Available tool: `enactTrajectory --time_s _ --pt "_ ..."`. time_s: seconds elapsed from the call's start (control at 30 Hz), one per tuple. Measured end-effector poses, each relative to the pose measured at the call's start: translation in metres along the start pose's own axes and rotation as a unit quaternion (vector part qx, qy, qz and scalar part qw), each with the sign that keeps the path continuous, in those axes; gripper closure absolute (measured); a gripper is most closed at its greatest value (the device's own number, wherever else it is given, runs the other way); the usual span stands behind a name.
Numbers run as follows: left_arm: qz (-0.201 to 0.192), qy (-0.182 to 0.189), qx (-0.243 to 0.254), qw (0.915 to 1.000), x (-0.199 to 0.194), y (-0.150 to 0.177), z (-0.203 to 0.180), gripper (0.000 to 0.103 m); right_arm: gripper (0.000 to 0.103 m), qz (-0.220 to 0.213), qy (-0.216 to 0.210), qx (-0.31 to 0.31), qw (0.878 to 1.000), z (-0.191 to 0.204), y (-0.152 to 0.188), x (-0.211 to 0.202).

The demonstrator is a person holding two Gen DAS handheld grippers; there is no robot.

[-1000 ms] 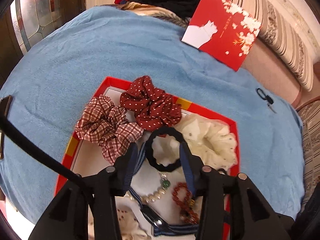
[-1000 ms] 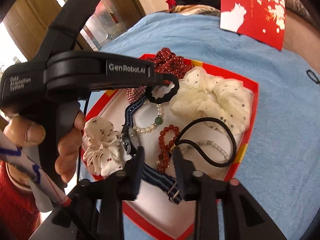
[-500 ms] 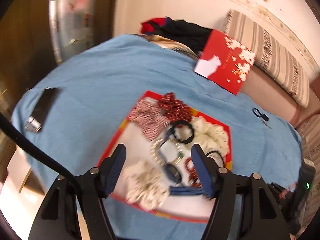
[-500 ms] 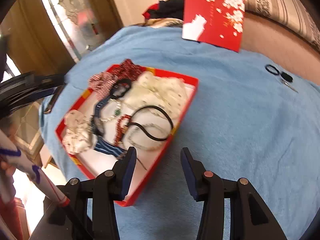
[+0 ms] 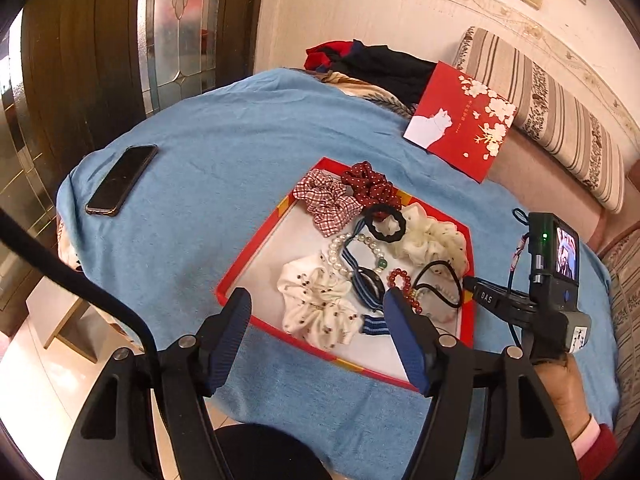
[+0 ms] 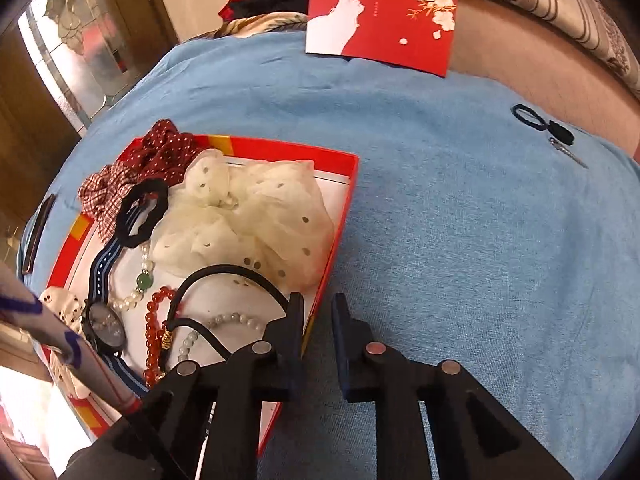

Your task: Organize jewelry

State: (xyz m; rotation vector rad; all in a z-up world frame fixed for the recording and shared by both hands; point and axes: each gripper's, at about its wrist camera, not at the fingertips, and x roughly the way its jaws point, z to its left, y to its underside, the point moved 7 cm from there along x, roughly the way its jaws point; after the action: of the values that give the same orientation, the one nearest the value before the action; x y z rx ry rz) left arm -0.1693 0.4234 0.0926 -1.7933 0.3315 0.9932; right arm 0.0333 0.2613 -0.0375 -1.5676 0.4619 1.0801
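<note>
A red box tray (image 5: 256, 240) (image 6: 344, 216) on the blue cloth holds scrunchies, a black hair tie (image 5: 385, 224) (image 6: 142, 210), a pearl bracelet (image 5: 338, 252), a red bead bracelet (image 6: 154, 328), a striped-strap watch (image 5: 368, 284) (image 6: 105, 322) and a thin black cord (image 6: 236, 276). My left gripper (image 5: 316, 320) is wide open and empty, raised above the tray's near edge. My right gripper (image 6: 318, 320) is slightly open and empty, its fingers straddling the tray's right wall; it also shows in the left wrist view (image 5: 496, 300).
A phone (image 5: 122, 178) lies on the cloth at left. A red card with a white cat (image 5: 460, 134) (image 6: 380, 12) leans at the back. Small scissors (image 6: 548, 128) lie at the far right. Clothes (image 5: 372, 64) and a striped cushion (image 5: 560, 120) sit behind.
My left gripper let go of the black hair tie, opened wide and pulled back up and away from the tray. My right gripper moved right to the tray's right wall.
</note>
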Motion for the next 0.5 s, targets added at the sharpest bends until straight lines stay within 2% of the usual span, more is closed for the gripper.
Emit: enactTrajectory --time_s 0.13,0.5 --pt "0.005 0.005 0.001 1.0000 0.004 0.003 -0.002 0.035 0.097 -0.012 0.032 0.022 0.999 -0.024 0.003 -0.004" --pt "-0.003 0.005 0.023 0.9997 -0.004 0.012 -0.026 0.033 0.098 -0.012 0.092 0.111 0.990 -0.137 0.026 -0.027"
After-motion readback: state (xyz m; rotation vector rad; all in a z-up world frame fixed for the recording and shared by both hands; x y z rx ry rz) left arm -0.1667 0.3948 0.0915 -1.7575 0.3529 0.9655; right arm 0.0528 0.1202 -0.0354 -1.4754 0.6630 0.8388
